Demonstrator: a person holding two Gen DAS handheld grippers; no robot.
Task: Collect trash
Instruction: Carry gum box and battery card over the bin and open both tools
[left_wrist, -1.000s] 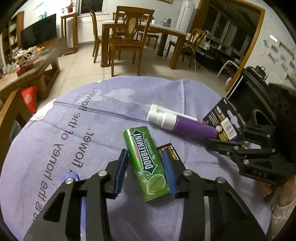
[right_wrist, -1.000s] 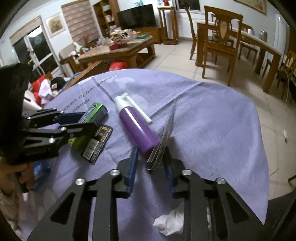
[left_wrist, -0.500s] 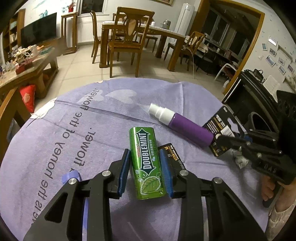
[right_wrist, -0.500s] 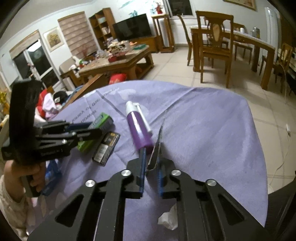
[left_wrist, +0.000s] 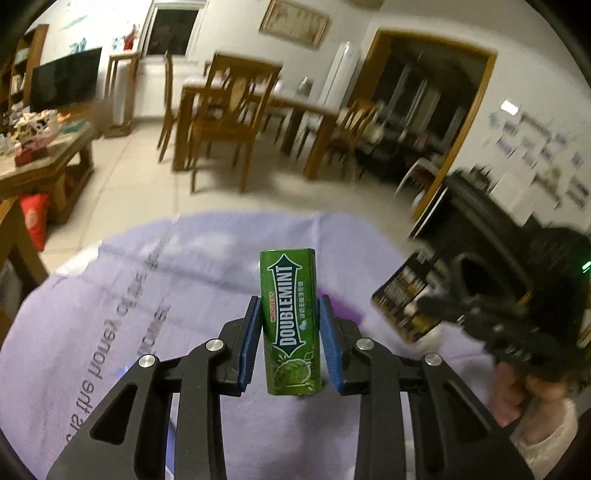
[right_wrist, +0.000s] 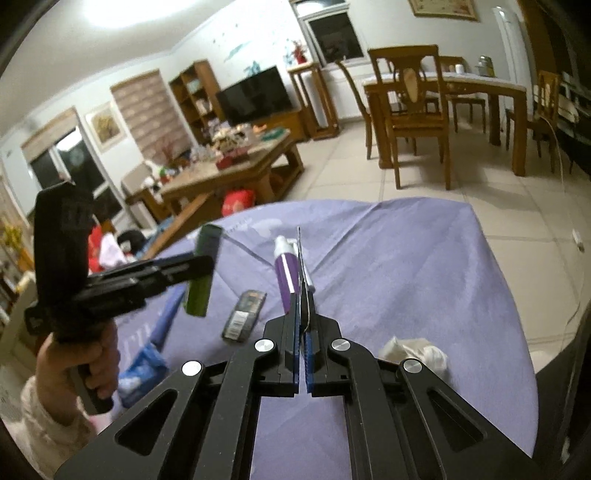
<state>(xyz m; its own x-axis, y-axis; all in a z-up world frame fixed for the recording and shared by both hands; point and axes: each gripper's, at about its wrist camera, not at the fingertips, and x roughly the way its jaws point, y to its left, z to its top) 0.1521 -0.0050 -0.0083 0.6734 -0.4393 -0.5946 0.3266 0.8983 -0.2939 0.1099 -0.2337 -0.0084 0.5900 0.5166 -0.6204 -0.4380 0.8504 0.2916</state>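
My left gripper (left_wrist: 290, 314) is shut on a green Doublemint gum box (left_wrist: 290, 325) and holds it upright above the purple tablecloth (left_wrist: 129, 295); the box also shows in the right wrist view (right_wrist: 203, 269). My right gripper (right_wrist: 303, 306) is shut on a flat black card package (right_wrist: 303, 266), seen edge-on; in the left wrist view the package (left_wrist: 410, 299) faces me at the right. A purple spray bottle (right_wrist: 286, 269) lies on the cloth just beyond my right gripper.
A small black packet (right_wrist: 243, 314), a blue wrapper (right_wrist: 155, 343) and a crumpled white tissue (right_wrist: 417, 354) lie on the cloth. Wooden dining chairs (right_wrist: 410, 114) and a coffee table (right_wrist: 229, 173) stand beyond the table's far edge.
My left gripper closed on the gum box and lifted it off the cloth. My right gripper closed on the card package and raised it upright.
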